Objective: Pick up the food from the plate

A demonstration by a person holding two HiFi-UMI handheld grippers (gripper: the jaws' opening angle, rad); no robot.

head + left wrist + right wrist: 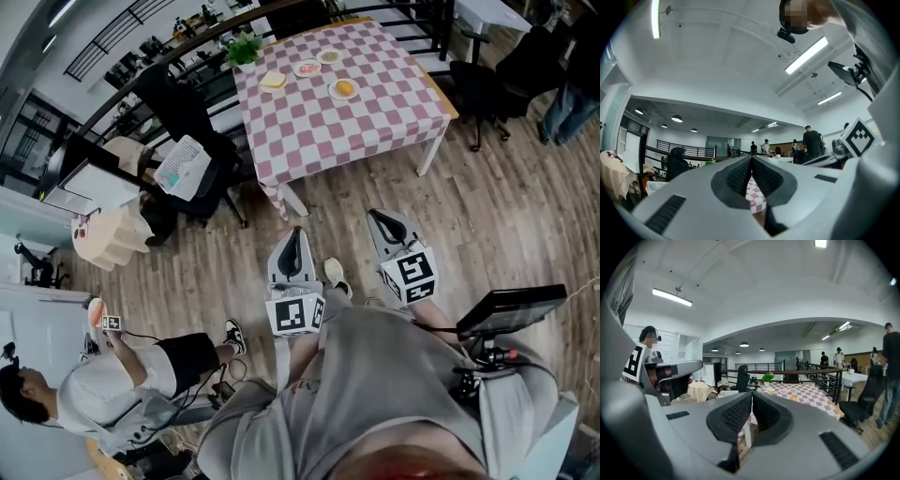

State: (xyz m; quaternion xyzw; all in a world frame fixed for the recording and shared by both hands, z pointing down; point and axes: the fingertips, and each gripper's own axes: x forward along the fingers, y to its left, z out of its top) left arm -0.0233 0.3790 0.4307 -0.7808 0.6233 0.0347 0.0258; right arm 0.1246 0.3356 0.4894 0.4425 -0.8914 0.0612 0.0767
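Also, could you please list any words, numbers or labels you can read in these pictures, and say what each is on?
No readable text anywhere.
Marker cube on the left gripper: black-and-white square pattern, no letters.
Marker cube on the right gripper: the same.
Printed sheets left of the checkered table: print too small to read.

Far-off food [345, 88], kind indiscernible

Orange round food [345, 88] resting on white plate [333, 95], far side of checkered table [319, 131].
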